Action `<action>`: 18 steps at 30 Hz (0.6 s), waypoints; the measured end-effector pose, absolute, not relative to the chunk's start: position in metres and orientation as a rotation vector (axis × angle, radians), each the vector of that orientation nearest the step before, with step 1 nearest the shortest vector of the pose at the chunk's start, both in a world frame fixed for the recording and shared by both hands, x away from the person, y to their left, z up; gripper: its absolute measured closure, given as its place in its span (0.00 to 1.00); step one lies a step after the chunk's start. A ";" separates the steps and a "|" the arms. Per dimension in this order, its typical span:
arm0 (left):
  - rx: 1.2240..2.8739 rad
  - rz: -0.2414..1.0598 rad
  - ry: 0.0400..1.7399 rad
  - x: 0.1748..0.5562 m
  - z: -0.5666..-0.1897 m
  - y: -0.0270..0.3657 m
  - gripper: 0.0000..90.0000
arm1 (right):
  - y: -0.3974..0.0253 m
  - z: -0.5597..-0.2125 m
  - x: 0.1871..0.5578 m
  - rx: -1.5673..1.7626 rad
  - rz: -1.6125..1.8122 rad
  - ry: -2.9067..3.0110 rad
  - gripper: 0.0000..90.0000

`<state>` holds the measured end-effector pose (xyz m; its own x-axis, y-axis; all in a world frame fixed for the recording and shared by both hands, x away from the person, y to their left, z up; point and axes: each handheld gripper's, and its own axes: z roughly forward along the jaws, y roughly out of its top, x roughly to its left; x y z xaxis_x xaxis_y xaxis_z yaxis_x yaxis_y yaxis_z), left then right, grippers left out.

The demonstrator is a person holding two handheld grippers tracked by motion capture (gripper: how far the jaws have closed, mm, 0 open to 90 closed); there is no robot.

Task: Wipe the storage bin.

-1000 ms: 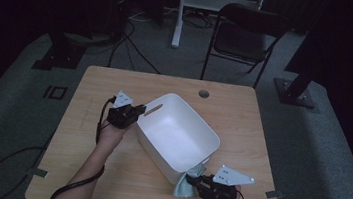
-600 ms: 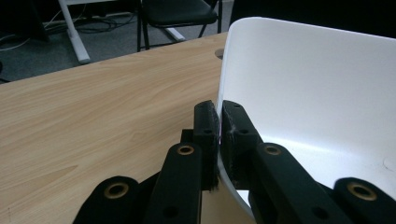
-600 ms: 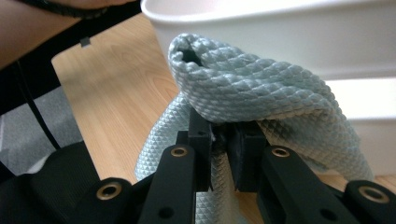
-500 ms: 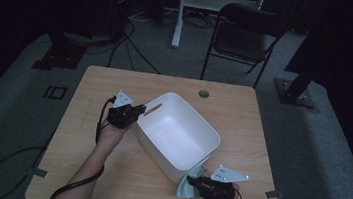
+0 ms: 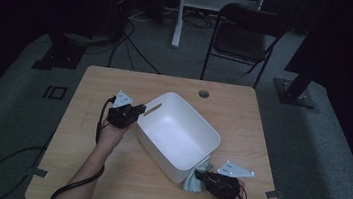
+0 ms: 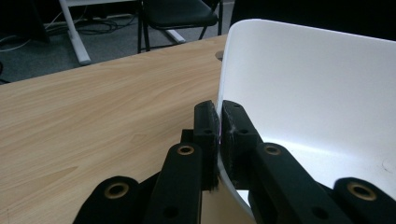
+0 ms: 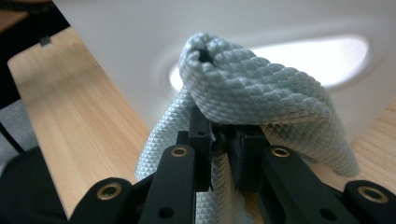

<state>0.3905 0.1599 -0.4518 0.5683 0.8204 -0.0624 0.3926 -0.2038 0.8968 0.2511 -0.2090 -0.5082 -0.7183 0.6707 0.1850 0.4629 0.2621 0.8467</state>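
A white plastic tub (image 5: 176,129) stands at an angle in the middle of the wooden table (image 5: 94,95), with nothing inside. My left gripper (image 5: 139,111) is shut on the tub's left rim; in the left gripper view the jaws (image 6: 218,123) pinch the thin white wall (image 6: 303,93). My right gripper (image 5: 201,175) is at the tub's near right corner, shut on a pale blue textured cloth (image 5: 194,183). In the right gripper view the cloth (image 7: 252,88) bunches up over the gripper (image 7: 219,140), right against the tub's outer wall (image 7: 140,28) and its handle slot (image 7: 317,60).
A round cable hole (image 5: 204,93) sits near the table's far edge. A black chair (image 5: 247,32) and a white desk leg (image 5: 178,14) stand on the floor beyond the table. Bare wood lies left of the tub (image 6: 93,107).
My right gripper has shifted a little left and back again with the cloth in it. The left gripper and the tub have stayed put.
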 end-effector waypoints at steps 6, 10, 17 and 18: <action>1.816 0.543 0.991 0.391 -0.452 0.160 0.95 | -0.209 -0.519 0.258 1.108 1.389 2.356 0.90; 1.818 0.544 0.990 0.391 -0.452 0.160 0.95 | -0.218 -0.511 0.261 1.121 1.418 2.292 0.90; 1.819 0.541 0.988 0.391 -0.451 0.160 0.95 | -0.222 -0.522 0.269 1.181 1.397 2.309 0.90; 1.820 0.541 0.987 0.391 -0.451 0.160 0.95 | -0.224 -0.519 0.269 1.182 1.397 2.297 0.90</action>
